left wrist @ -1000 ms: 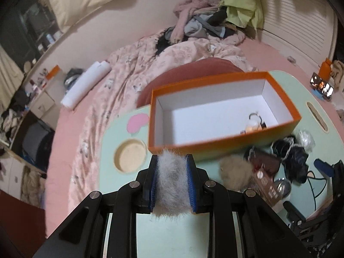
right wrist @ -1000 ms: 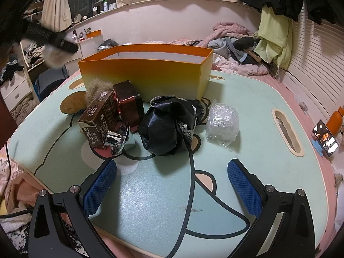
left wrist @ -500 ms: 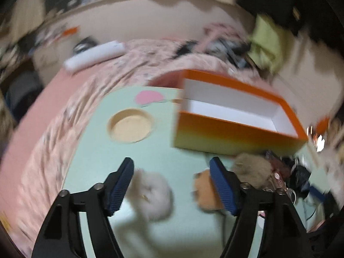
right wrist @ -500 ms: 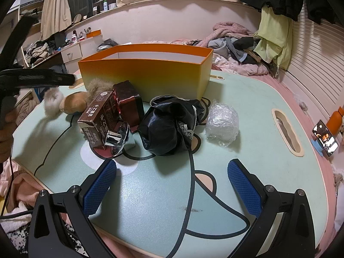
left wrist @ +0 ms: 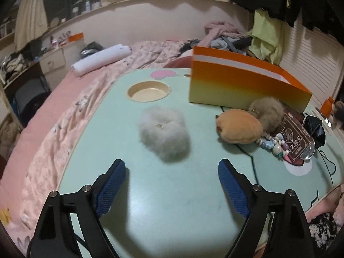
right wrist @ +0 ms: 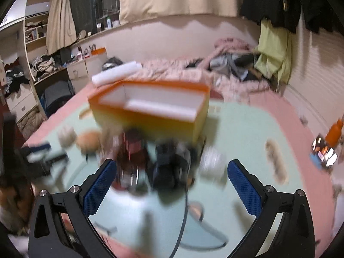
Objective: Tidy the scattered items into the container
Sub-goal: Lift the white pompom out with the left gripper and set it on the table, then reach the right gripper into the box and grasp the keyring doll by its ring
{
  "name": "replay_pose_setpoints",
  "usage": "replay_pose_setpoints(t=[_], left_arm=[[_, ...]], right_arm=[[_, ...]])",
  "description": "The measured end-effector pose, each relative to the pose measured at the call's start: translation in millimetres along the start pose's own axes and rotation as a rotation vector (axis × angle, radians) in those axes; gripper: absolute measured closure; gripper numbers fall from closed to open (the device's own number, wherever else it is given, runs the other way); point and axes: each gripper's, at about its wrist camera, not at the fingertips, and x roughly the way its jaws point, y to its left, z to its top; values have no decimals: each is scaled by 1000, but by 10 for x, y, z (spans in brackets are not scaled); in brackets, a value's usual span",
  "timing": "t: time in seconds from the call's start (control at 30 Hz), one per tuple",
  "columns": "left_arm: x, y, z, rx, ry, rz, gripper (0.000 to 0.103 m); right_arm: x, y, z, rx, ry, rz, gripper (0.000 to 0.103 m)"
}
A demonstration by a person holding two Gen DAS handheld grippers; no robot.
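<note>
A grey-white fluffy pom (left wrist: 164, 134) lies on the mint table (left wrist: 172, 206), just beyond my left gripper (left wrist: 172, 164). Its jaws are opening, with nothing between them. To the right sit an orange plush (left wrist: 238, 128), a brown pom (left wrist: 267, 111), a bead string (left wrist: 273, 144), a brown carton (left wrist: 297, 142) and a black bag (left wrist: 315, 129). The orange box (left wrist: 243, 88) stands behind them. The right wrist view is blurred. There my right gripper (right wrist: 172, 167) hangs open and empty above the black bag (right wrist: 172, 163), with the orange box (right wrist: 150, 109) beyond.
A round recess (left wrist: 148, 90) is sunk into the table left of the box. Pink bedding (left wrist: 64, 118) and a white roll (left wrist: 101, 59) lie off the table's left edge. A white wrapped ball (right wrist: 211, 161), a phone (right wrist: 324, 154) and an orange bottle (right wrist: 334, 132) are at the right.
My left gripper opened and let go of the grey pom, which now lies on the table; the gripper sank and swung left of the box. My right gripper rose.
</note>
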Motion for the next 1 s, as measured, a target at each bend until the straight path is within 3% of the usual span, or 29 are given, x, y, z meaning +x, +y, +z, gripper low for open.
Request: replay_pose_setpoints(t=[0.07,0.13,0.2,0.37,0.63,0.77,0.9,0.97,1.0], left_arm=[[33,-41,59,-7,5,-34,15],[51,-123,94,7,12,-58,15],[42,-231,90,35,14,-84,15],[-60,-422,-37,83,-29,-109,15],[-104,-476,-76,87,-49,-103,15],[-129,-445,-84,79,-56,-113,15],[-137,-439,-86,76,-58,-119,15],[-139,-431,-90,76,-58,-118,15],[-141,-432,-91,77,-58,-118,15]], right_arm=[[65,-23,311,8,37,-11,2],[210,-61,640,44,97,48,11],[471,-72,927,84,198,107,23],[1336,-33,1114,85,541,41,57],[1914,31,1050,-15,784,-137,58],[2093,66,983,-57,857,-188,56],[2093,105,1002,-79,849,-195,59],[2094,120,976,-24,862,-101,98],[2084,106,976,-11,856,-103,98]])
